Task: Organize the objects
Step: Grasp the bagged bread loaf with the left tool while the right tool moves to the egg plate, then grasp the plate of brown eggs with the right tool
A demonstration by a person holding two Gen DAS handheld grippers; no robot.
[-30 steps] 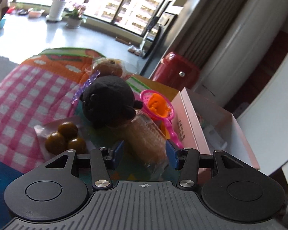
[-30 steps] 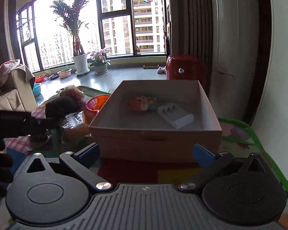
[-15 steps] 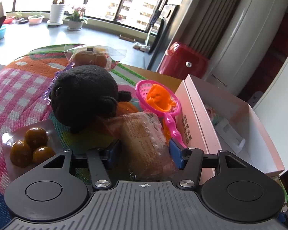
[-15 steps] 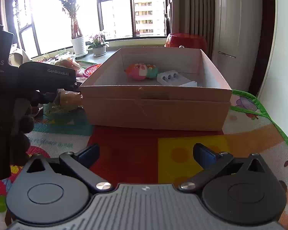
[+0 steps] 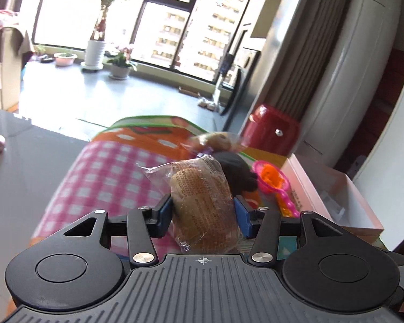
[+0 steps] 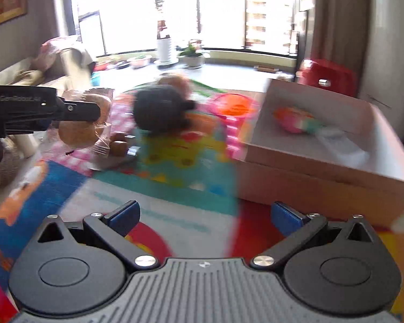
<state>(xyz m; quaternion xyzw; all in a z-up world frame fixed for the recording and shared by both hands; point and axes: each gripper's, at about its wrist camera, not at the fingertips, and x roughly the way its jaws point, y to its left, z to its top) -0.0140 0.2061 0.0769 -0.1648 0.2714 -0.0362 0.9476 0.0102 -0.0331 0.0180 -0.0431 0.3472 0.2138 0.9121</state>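
Note:
My left gripper (image 5: 202, 212) has a wrapped bread roll (image 5: 199, 188) in clear plastic between its blue pads. Its jaws are closing and press on the roll's sides. In the right wrist view the left gripper (image 6: 75, 110) holds the roll (image 6: 78, 132) in the air above the play mat. A black plush toy (image 5: 237, 169) (image 6: 159, 113) lies beyond it. Next to the plush is a pink sieve (image 5: 272, 179) (image 6: 234, 107) with an orange piece in it. My right gripper (image 6: 204, 215) stands open over the mat with nothing between its fingers.
An open cardboard box (image 6: 309, 177) (image 5: 309, 188) at the right holds a colourful toy (image 6: 296, 121) and a white item (image 6: 342, 145). Brown balls (image 6: 118, 142) lie on the mat. A second wrapped bun (image 5: 218, 140) lies behind the plush. A red stool (image 5: 272, 132) stands beyond.
The left gripper closed on the bread roll and lifted it off the mat. The right gripper swung left, from facing the box towards the plush and mat.

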